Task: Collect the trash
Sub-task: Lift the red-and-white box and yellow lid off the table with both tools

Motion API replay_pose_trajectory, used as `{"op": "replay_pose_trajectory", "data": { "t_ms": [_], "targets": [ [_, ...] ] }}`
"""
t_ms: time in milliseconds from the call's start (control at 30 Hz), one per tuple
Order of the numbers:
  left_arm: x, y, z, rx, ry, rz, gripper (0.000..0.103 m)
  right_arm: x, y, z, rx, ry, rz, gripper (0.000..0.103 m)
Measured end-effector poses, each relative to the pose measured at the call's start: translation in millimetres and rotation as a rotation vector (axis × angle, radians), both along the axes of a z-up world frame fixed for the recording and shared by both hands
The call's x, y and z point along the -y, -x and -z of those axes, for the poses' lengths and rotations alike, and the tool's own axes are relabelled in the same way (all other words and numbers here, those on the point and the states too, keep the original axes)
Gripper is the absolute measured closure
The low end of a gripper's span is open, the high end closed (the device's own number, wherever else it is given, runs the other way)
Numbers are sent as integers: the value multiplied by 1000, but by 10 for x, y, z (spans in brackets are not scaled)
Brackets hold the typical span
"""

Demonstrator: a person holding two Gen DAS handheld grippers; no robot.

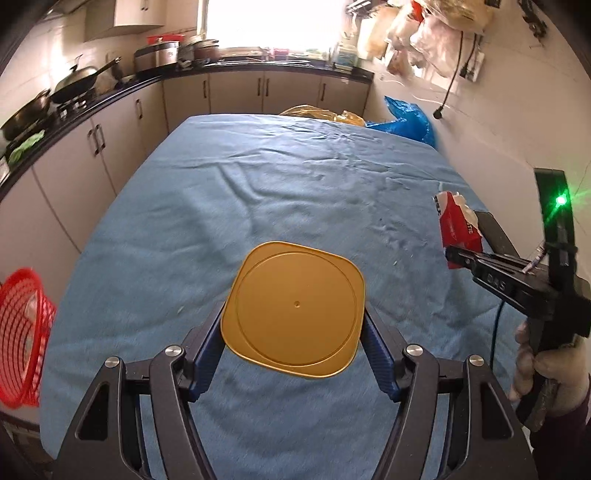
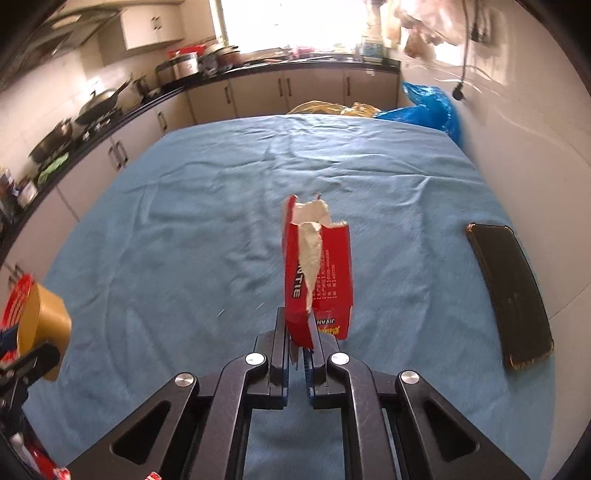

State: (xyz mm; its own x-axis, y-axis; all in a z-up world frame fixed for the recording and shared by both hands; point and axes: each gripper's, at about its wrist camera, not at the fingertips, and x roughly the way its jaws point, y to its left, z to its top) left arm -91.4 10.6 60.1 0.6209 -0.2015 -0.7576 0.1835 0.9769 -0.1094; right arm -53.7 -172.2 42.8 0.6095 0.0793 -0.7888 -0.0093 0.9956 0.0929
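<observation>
On the far left, a black counter [image 1: 74, 107] runs along the wall, with dark pans [image 1: 74, 86] on the stove and pale cupboard doors [image 1: 122, 122] under it. A red basket [image 1: 22, 336] sits low beside the left edge of the desk [image 1: 295, 177]. The desk is big and covered by a wrinkled blue cloth [image 2: 184, 240].

The left tongs [image 1: 293, 332] are held above the cloth and grip a gold tub [image 1: 293, 310] by its two sides, its flat bottom facing the camera.

In the middle of the back wall a bright window [image 1: 275, 22] shines, with pots [image 1: 173, 51] on the counter beside it. Past the far edge of the desk lie a yellow bag [image 1: 321, 112] and a blue bag [image 1: 406, 122].

Further right, the right tongs [image 2: 298, 349] are squeezed tight on the bottom of a torn red box [image 2: 317, 273] with white paper [image 2: 312, 243] poking out. The box stands up above the cloth. A hand [image 1: 546, 373] holds these tongs.

On the right side of the desk lies a black phone [image 2: 513, 295], flat on the cloth. Plastic bags [image 1: 424, 26] hang on the white wall on the right.
</observation>
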Motion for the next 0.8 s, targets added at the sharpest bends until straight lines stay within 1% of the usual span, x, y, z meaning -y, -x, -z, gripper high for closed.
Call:
{"op": "replay_pose_trajectory", "data": {
  "t_ms": [67, 133, 233, 267, 367, 467, 500, 600, 767, 800],
  "targets": [
    [-89, 55, 39, -15, -7, -29, 35, -103, 104, -20, -24, -4, -34, 96],
    [-199, 103, 112, -37, -7, -58, 35, -198, 226, -34, -51, -35, -80, 96],
    [-327, 129, 258, -78, 16, -76, 35, -314, 333, -11, -47, -22, -103, 95],
    [-360, 134, 306, -91, 26, -82, 35, -337, 339, 13, -40, -21, -109, 93],
    [-414, 138, 432, -122, 53, -93, 35, -349, 295, 95, -36, -41, -107, 82],
    [-406, 165, 447, -109, 50, -87, 35, -387, 234, 129, -15, -28, -102, 68],
    [-403, 173, 448, -104, 48, -86, 35, -409, 211, 143, -5, -22, -104, 66],
    [-392, 189, 460, -91, 39, -82, 35, -480, 171, 159, 15, -19, -110, 66],
    [-362, 208, 468, -65, 11, -83, 35, -619, 136, 214, 43, 15, -121, 66],
    [-357, 213, 473, -58, 6, -84, 35, -659, 132, 237, 40, 27, -127, 72]
  ]
}}
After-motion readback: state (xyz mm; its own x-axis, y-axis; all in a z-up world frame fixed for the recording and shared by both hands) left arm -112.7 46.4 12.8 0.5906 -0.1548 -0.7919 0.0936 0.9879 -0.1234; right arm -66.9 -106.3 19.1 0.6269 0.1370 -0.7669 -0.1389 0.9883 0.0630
